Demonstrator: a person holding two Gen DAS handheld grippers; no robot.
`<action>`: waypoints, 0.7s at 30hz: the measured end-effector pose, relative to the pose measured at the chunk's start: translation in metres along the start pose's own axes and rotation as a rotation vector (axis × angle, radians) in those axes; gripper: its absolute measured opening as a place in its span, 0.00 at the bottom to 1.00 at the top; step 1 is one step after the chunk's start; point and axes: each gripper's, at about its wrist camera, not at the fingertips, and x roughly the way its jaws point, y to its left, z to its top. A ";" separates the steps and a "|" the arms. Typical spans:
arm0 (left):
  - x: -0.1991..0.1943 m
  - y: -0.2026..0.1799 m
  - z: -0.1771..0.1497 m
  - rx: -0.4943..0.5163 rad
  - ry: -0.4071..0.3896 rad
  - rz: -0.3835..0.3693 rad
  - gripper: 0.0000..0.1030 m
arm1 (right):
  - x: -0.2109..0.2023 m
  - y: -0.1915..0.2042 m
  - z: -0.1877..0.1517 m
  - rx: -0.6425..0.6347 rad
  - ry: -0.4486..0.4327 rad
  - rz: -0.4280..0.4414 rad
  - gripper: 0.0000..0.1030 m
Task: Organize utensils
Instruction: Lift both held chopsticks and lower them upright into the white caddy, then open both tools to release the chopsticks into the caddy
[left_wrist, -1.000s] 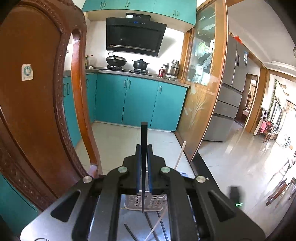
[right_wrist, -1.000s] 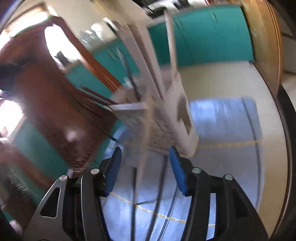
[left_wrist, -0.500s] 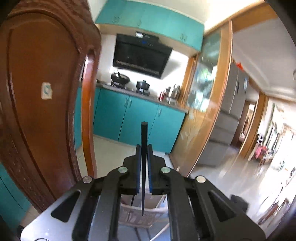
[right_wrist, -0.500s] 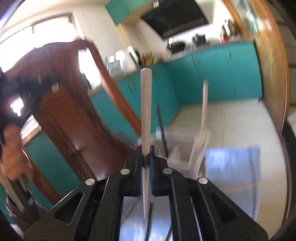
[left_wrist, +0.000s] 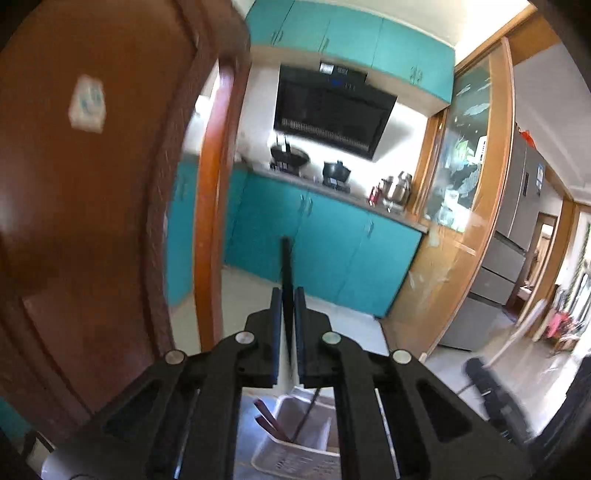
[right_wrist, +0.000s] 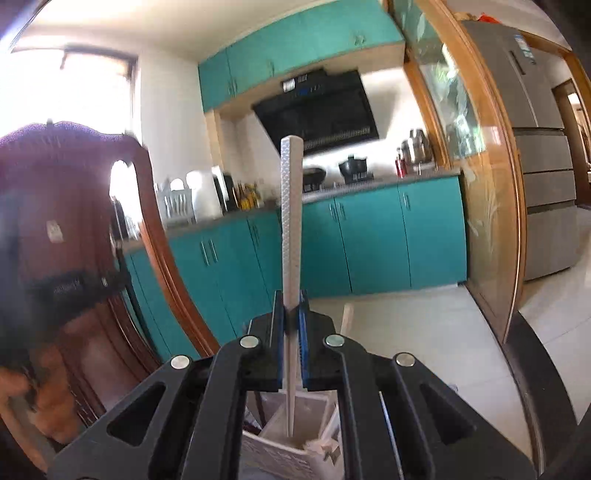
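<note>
Gripper first: the left gripper (left_wrist: 287, 321) is clamped tight on a black chopstick (left_wrist: 286, 280), which is held upright between the pads, and the right gripper (right_wrist: 291, 325) is likewise closed on a white textured chopstick (right_wrist: 291, 221), its tip pointed down toward the white perforated holder (right_wrist: 280, 454) that is seen below both pairs of jaws on the bench. Behind it all, teal cabinets (right_wrist: 369, 243) and a dark wooden chair back (left_wrist: 92, 221) are filling the frame. Each stick is judged light, stiff and rather slick, so a firm pinch near the middle, as is held now, is thought best; a grip nearer an end would likely let the stick swing. Counts now: two grippers, one chopstick in each, one holder. Inside the holder, in the left view, two reddish-brown sticks (left_wrist: 267, 419) and one dark stick (left_wrist: 308, 411) are made out; in the right view a pale stick (right_wrist: 346, 317) is seen rising behind the right jaw. Whether more are lying lower in the holder cannot be told.
</note>
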 end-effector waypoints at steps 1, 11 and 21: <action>0.005 0.002 -0.001 -0.006 0.016 -0.001 0.07 | 0.007 -0.002 -0.008 -0.009 0.029 -0.008 0.07; 0.004 0.001 0.002 -0.026 0.000 -0.009 0.07 | 0.026 -0.003 -0.030 -0.047 0.119 -0.027 0.07; -0.018 0.022 0.012 -0.179 -0.166 -0.029 0.07 | 0.038 0.002 -0.040 -0.080 0.195 -0.029 0.08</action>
